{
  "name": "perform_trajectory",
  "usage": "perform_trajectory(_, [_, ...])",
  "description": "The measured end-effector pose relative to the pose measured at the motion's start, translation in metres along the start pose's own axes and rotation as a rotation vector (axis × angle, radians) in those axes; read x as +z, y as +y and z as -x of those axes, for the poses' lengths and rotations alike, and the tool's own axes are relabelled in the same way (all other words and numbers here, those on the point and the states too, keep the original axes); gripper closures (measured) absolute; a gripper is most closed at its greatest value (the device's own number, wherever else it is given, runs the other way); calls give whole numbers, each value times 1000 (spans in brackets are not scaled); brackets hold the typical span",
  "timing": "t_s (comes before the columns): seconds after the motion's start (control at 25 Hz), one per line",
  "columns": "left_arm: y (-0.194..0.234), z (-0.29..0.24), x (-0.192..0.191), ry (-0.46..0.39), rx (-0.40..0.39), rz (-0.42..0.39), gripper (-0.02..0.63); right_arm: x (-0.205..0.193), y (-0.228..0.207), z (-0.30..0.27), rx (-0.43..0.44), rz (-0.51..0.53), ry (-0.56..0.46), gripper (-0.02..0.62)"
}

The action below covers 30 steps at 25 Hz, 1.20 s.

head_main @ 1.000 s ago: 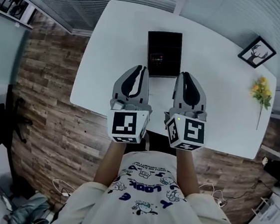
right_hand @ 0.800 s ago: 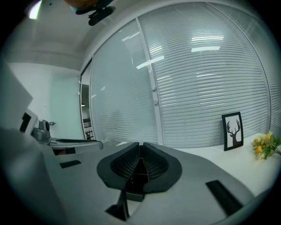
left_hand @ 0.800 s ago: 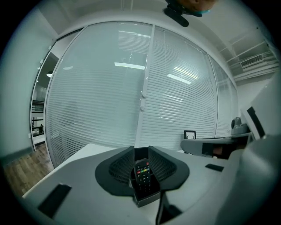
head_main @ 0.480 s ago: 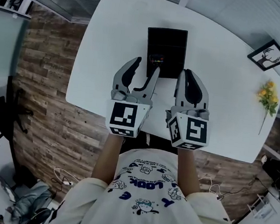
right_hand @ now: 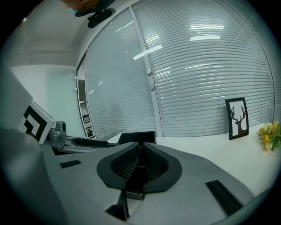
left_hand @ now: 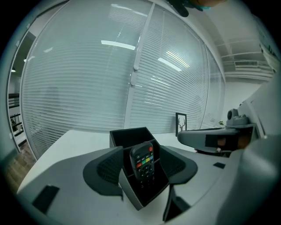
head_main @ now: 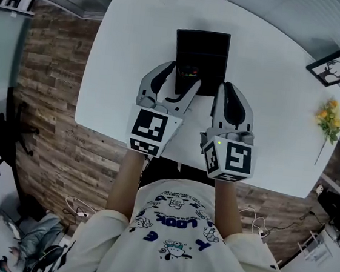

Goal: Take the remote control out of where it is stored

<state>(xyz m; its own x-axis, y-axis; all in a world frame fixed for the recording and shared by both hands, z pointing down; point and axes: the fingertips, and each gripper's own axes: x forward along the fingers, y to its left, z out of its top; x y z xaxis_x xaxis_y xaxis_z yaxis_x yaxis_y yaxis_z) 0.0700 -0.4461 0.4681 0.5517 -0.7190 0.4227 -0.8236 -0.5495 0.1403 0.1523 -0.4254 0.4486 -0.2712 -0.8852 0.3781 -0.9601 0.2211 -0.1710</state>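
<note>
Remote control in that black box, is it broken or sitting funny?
Nothing looks broken or spilled. The remote control leans back, tilted, in the nearer compartment of the black box, buttons showing. That looks like how it is stored.

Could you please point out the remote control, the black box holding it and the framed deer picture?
remote control (left_hand: 142, 166): left gripper view, on its button face.
black box (head_main: 201, 46): head view, on its bare far part.
framed deer picture (right_hand: 237, 117): right gripper view, on the deer print.
</note>
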Motion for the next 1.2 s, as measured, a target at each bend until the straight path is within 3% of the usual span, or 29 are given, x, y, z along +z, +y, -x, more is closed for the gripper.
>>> perform_trajectory(0.48, [-2,-23,-14,65,-75,-65,357,-15,-11,-15,11,-8,41,546])
perform_trajectory(0.64, [-4,-23,-14,60,-80,-74,424,-21,-11,-17,17,-8,54,546])
perform_trajectory(0.92, [-11,-17,-13,34,-69,-89,445,-25,-6,-17,29,-16,58,546])
perform_trajectory(1.2, [-13,-13,-13,9,-67,-53,466,-25,-2,-16,35,-23,59,546])
